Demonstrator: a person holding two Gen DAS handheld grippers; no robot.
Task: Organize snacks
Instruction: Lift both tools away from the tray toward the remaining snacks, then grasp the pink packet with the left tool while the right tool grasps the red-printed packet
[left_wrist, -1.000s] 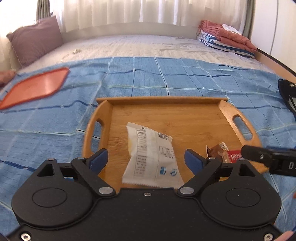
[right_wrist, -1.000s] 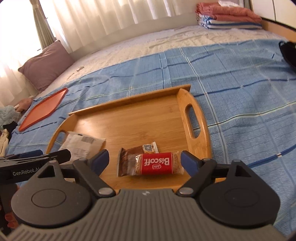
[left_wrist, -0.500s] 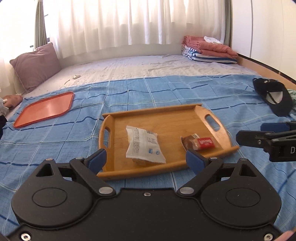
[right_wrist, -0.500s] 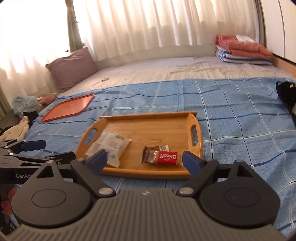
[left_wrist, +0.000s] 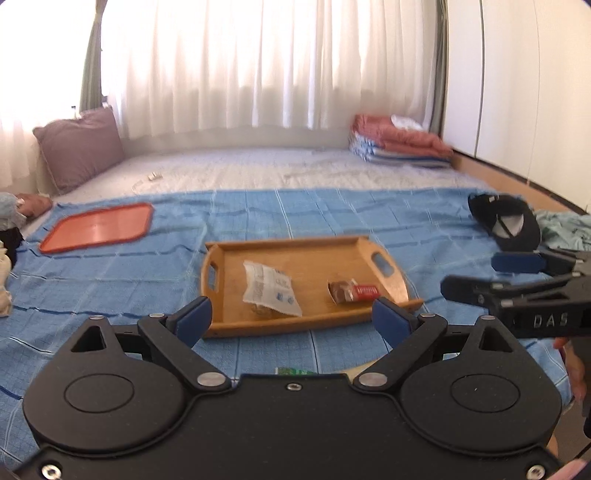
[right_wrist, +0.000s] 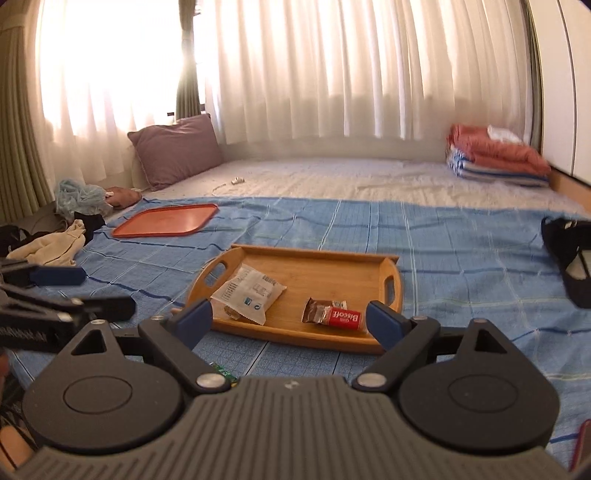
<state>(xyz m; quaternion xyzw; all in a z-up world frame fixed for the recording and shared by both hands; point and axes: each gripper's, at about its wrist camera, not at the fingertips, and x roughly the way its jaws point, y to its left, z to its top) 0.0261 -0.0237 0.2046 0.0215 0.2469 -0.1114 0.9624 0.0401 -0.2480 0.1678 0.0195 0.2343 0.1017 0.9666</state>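
A wooden tray lies on the blue bedspread. In it lie a white snack packet on the left and a red Biscoff packet on the right. My left gripper is open and empty, held back from the tray's near edge. My right gripper is open and empty, also short of the tray. It also shows at the right of the left wrist view. A green packet edge peeks out just below both grippers.
An orange tray lies at the far left. A black cap lies at the right. A purple pillow, folded blankets and loose clothes ring the bed.
Both grippers have pulled back and up from the tray, so it looks smaller and farther. Both snacks stay in the tray. Both grippers stay open.
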